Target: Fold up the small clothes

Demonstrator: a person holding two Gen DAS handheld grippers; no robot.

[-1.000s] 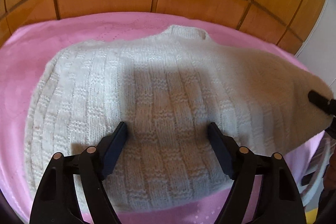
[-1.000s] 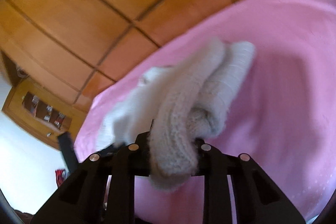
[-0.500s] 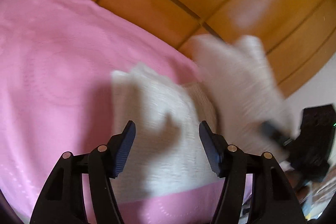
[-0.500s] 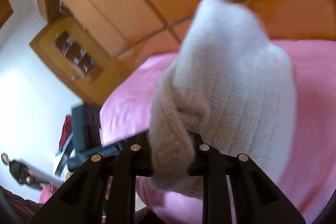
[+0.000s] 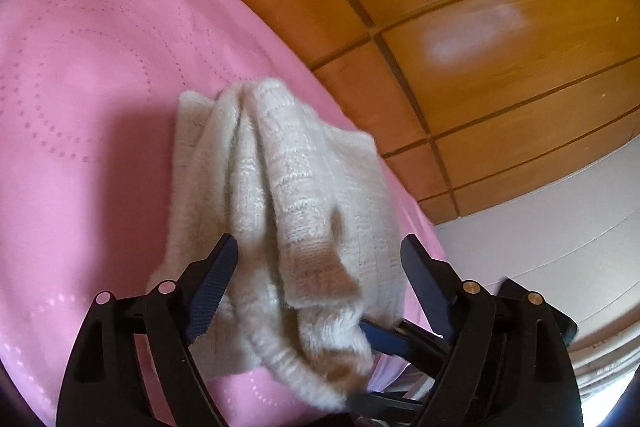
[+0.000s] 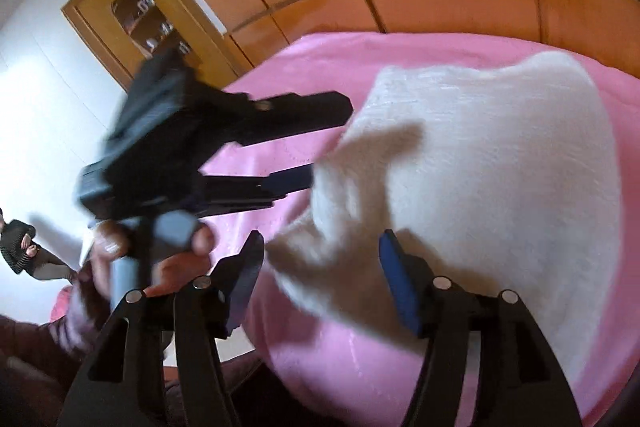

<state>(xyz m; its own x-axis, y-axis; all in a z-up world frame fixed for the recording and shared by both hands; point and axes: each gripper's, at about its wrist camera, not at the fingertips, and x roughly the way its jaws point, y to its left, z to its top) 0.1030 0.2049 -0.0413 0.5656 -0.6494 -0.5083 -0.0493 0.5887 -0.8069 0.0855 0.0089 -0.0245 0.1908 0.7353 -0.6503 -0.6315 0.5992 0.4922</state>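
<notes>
The white knitted sweater (image 5: 288,195) lies bunched up in a lump on the pink bed cover (image 5: 88,75). It is folded over on itself in thick, soft rolls. In the right wrist view the sweater (image 6: 500,163) is blurry, so its knit pattern is hard to see there, and its far right side is cut off by the edge of the picture.

The left tongs (image 5: 316,267) are wide open. Their jaws have just been opening. The near end of the sweater sits between the 2 fingers, but the pads do not press on it. The bottom of the sweater hides part of the other tool under it.

The right tongs (image 6: 320,267) are open too, and their jaws have just been opening as well. A floppy corner of the sweater lies between them, loose, not pinched. In the left wrist view only a blue finger and some black parts of the right tongs poke out from under the sweater.

To the left of the sweater, in the right wrist view, the left tongs are a dark blur. A hand (image 6: 160,259) grips their grey handle, and it is blurry as well.

Behind the sweater stands a brown wooden wardrobe (image 5: 460,27). Far to the left of the sweater, a person (image 6: 20,247) is half cut off by the picture's edge.
</notes>
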